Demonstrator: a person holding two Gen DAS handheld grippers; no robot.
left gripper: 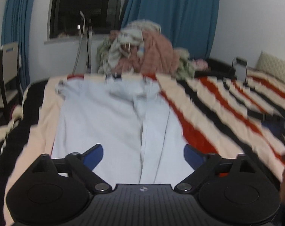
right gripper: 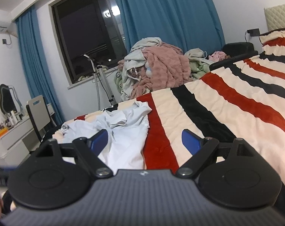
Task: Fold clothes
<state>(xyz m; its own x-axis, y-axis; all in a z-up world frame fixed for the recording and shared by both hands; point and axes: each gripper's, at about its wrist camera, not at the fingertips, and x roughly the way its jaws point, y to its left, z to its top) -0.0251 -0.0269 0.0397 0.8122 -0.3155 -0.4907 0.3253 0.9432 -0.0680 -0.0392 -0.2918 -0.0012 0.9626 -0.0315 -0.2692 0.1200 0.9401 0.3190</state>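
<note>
Bed w/ a striped blanket (right gripper: 227, 101) (cream, red, black bands) fills most of both views; the left-wrist pic is motion-blurred. Pale blue-white garment (left gripper: 112, 116) lies spread flat on the blanket, a seam running down its middle, crumpled at the far end; in the right-wrist view it sits at the bed's left part, near the edge. Left gripper (left gripper: 143, 156) is released, jaws wide apart above the garment, nothing btwn the blue pads. Right gripper (right gripper: 145, 143) also spread wide & empty, its left pad over the garment's edge, right pad over the blanket; contact can't be told. Behind the bed: heap of laundry (right gripper: 157, 69) w/ a pink fleece on top, teal curtains (right gripper: 168, 13) either side of a dark window (right gripper: 85, 37), white walls. Far left: desk & chair (right gripper: 38, 113). Quilted headboard (right gripper: 280, 17) at far right.
</note>
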